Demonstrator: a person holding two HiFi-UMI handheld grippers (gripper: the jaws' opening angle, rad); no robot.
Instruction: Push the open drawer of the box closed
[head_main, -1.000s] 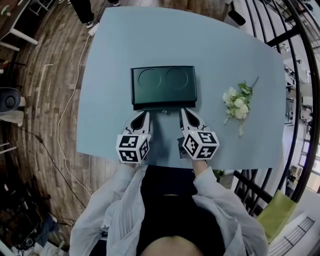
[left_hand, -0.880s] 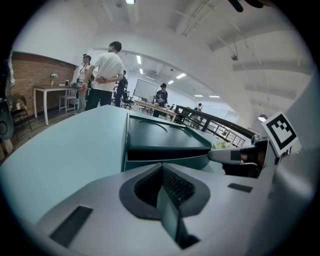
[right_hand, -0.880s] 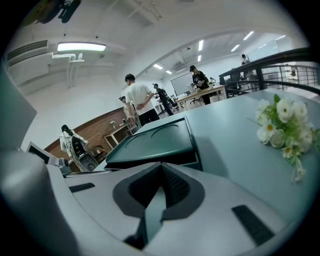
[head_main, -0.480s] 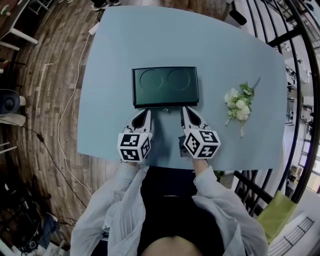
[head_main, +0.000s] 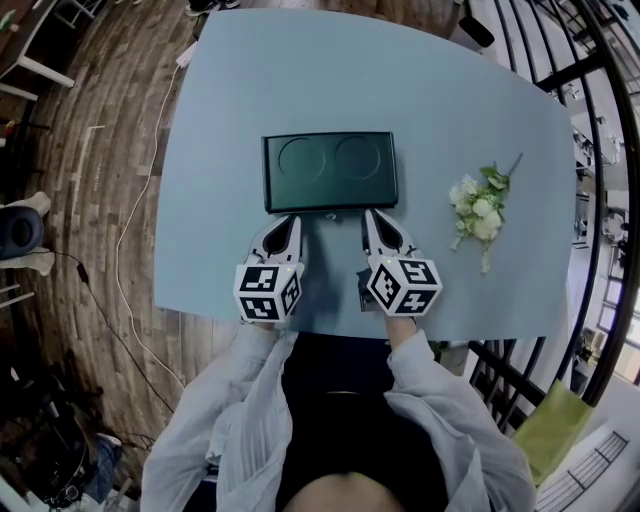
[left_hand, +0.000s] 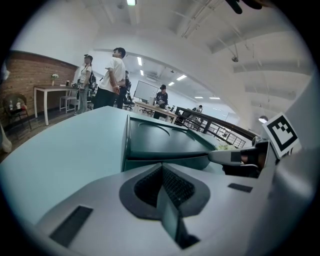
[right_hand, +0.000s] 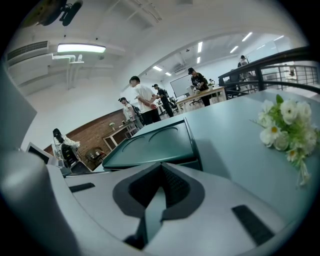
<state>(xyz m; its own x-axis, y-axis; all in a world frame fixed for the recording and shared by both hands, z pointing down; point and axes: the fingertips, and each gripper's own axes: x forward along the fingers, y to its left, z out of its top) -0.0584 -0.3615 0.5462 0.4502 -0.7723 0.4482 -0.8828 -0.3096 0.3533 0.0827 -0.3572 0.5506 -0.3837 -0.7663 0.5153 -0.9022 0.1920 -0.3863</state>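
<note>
A dark green box (head_main: 330, 171) with two round hollows in its lid lies on the light blue table (head_main: 230, 110). Its drawer front (head_main: 330, 211) sits almost flush with the box's near edge. Both grippers are shut and empty. The tip of my left gripper (head_main: 292, 220) presses against the drawer front on the left, and my right gripper (head_main: 370, 217) meets it on the right. In the left gripper view the box (left_hand: 160, 142) rises just past the closed jaws. The right gripper view shows the box (right_hand: 150, 145) the same way.
A small bunch of white flowers (head_main: 477, 212) lies on the table to the right of the box, and the flowers (right_hand: 285, 125) also show in the right gripper view. Black railings (head_main: 600, 150) run along the right. People stand at far tables (left_hand: 107, 75).
Both grippers have pushed slightly forward, and the drawer's lip has slid in under the box; the strip that showed at the near edge has nearly gone.
</note>
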